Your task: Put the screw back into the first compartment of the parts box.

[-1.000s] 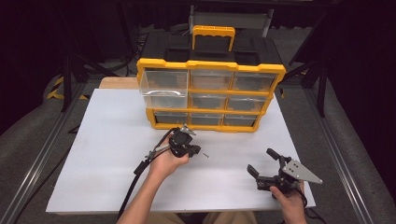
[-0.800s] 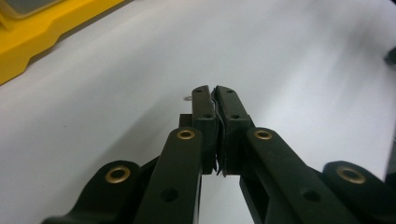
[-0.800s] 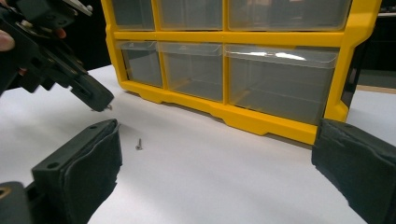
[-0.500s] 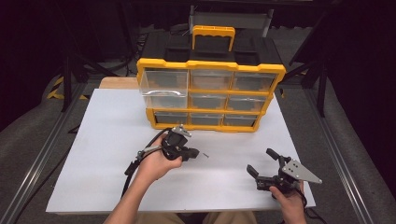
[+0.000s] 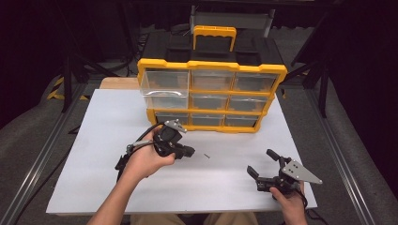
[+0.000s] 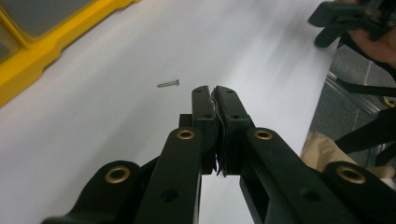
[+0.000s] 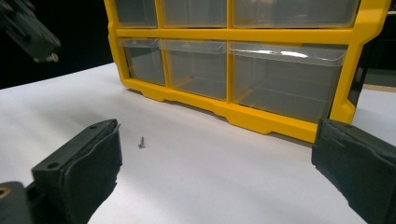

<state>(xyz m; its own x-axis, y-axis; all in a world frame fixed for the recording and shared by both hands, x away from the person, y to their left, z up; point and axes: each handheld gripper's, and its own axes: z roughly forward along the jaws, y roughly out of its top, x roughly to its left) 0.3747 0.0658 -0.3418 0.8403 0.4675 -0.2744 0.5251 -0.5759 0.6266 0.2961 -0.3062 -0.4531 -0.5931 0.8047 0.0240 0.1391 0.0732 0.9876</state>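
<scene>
A small screw (image 5: 206,156) lies alone on the white table (image 5: 94,140), grey and thin, resting flat on its side. In the left gripper view (image 6: 168,84) we see its pointed shank and slightly wider head clearly against the bare surface. In the right gripper view (image 7: 141,142) it appears as a tiny dark speck on the white.

We see it just beyond the tip of the left gripper (image 5: 187,151), near but apart from it, and well apart from the right gripper (image 5: 264,165). It sits in front of the yellow drawer cabinet (image 5: 211,68), out on open tabletop.

The left gripper, held in the person's left hand (image 5: 145,161), has its jaws pressed together with nothing between them; the left gripper view (image 6: 215,93) shows the two black jaws meeting, with thin padding at the seam. The right gripper, held in the right hand (image 5: 287,201) at the near right edge of the table, has its jaws spread wide and empty, padded faces far apart (image 7: 215,154).

The cabinet has a yellow frame, clear plastic drawers in three rows of three, and a yellow handle (image 5: 214,35) on a black top. Its top left drawer (image 5: 164,89) stands pulled out toward us. Nothing lies between the screw and either gripper.
</scene>
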